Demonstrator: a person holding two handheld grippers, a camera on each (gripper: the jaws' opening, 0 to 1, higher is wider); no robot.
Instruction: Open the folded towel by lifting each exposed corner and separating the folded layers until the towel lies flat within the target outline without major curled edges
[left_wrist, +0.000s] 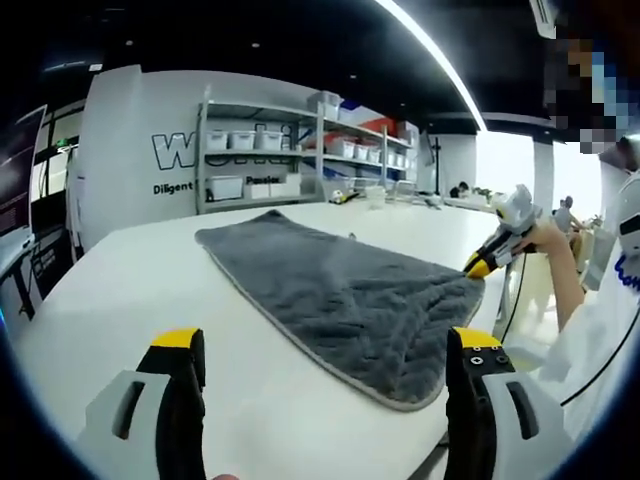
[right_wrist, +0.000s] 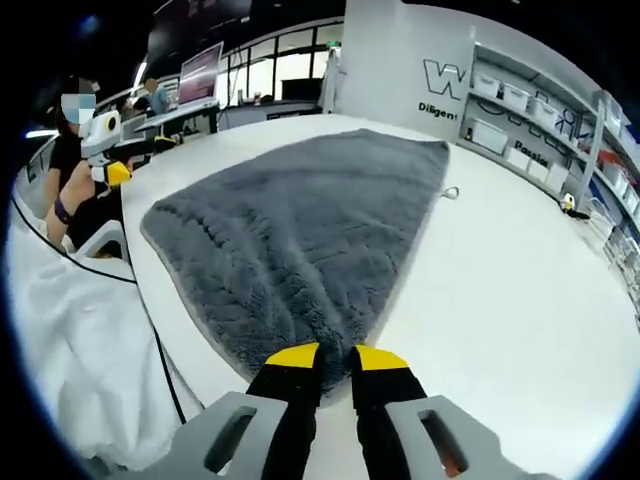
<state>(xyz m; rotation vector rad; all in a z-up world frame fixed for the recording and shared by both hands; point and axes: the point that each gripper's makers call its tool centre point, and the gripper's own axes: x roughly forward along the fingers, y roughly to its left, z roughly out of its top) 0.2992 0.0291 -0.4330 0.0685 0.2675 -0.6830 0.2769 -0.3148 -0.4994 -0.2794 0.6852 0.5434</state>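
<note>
A grey fluffy towel (left_wrist: 340, 290) lies spread on the white table (left_wrist: 130, 290), with its edges mostly flat. My left gripper (left_wrist: 325, 345) hovers open above the table, short of the towel's near corner, with nothing between its jaws. My right gripper (left_wrist: 478, 266) comes in from the right and meets the towel's right corner. In the right gripper view the towel (right_wrist: 300, 220) fans away from my right gripper (right_wrist: 337, 357), whose jaws are shut on its nearest corner. The left gripper (right_wrist: 117, 172) shows at the left, beyond the table edge and apart from the towel.
Shelves with white bins (left_wrist: 260, 150) stand behind the table. A small loop tag (right_wrist: 450, 192) sticks out of the towel's far edge. A small yellow object (right_wrist: 567, 205) lies at the table's right. A black cable (right_wrist: 150, 330) hangs over white cloth at the left edge. People sit in the background.
</note>
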